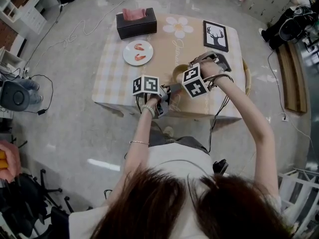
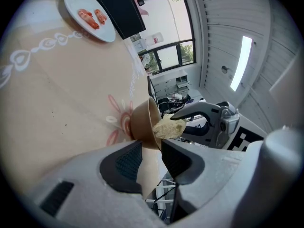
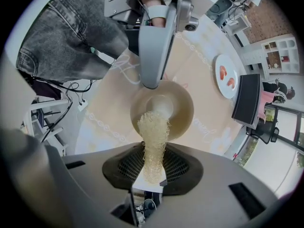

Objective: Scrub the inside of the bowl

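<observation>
The bowl (image 1: 179, 73), round, smooth and brown, stands at centre of the head view on the table (image 1: 112, 71) w/ a beige checked cloth. The left gripper (image 2: 152, 151) has its fingers closed on the bowl's thin rim. The right gripper (image 3: 153, 167) fingers pinch a pale, stringy mesh scrubber (image 3: 153, 132); its tip touches the bowl's inside. Upper left of the bowl: a white round plate (image 1: 138, 53) and a black tissue box (image 1: 136, 23).

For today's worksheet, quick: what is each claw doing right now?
Left claw: closed on the bowl, at its rim.
Right claw: closed on the scrubbing pad, tip in the bowl.
</observation>
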`<act>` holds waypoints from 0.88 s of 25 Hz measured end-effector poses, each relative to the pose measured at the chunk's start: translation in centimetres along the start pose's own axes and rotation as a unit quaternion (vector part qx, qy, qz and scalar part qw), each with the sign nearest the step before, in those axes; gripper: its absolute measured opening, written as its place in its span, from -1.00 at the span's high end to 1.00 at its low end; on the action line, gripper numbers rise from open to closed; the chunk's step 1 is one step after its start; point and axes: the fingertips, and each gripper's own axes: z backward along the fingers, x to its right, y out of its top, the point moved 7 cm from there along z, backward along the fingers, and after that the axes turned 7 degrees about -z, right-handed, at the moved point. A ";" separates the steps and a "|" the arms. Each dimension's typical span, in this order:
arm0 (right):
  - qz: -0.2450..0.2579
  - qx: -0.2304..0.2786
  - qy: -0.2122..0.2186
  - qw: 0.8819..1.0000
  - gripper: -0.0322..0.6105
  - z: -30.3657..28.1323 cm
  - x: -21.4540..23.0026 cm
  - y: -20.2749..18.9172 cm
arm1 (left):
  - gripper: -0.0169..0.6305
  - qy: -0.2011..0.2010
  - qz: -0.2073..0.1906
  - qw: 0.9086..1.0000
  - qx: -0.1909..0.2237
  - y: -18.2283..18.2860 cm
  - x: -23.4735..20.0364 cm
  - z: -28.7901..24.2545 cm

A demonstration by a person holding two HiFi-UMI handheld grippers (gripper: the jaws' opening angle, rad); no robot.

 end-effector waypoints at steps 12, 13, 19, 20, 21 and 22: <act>0.026 0.005 0.011 1.000 0.60 0.8 -1.2 1.6 | 0.55 0.005 0.001 1.000 0.006 0.0 0.1 0.0; 0.026 0.005 0.012 1.000 0.60 0.8 -1.3 1.6 | 0.55 0.006 0.001 1.000 0.006 0.0 0.1 0.0; 0.028 0.006 0.015 0.999 0.60 1.1 -1.4 1.6 | 0.55 0.008 0.001 1.000 0.008 0.0 0.2 0.0; 0.028 0.008 0.016 0.999 0.60 1.2 -1.4 1.7 | 0.54 0.008 0.001 1.000 0.008 0.0 0.1 0.0; 0.028 0.010 0.016 0.999 0.60 1.2 -1.4 1.8 | 0.55 0.008 0.002 1.000 0.009 0.0 0.0 0.0; 0.028 0.013 0.017 0.999 0.60 1.2 -1.3 1.9 | 0.55 0.008 0.003 1.000 0.009 0.0 0.0 0.0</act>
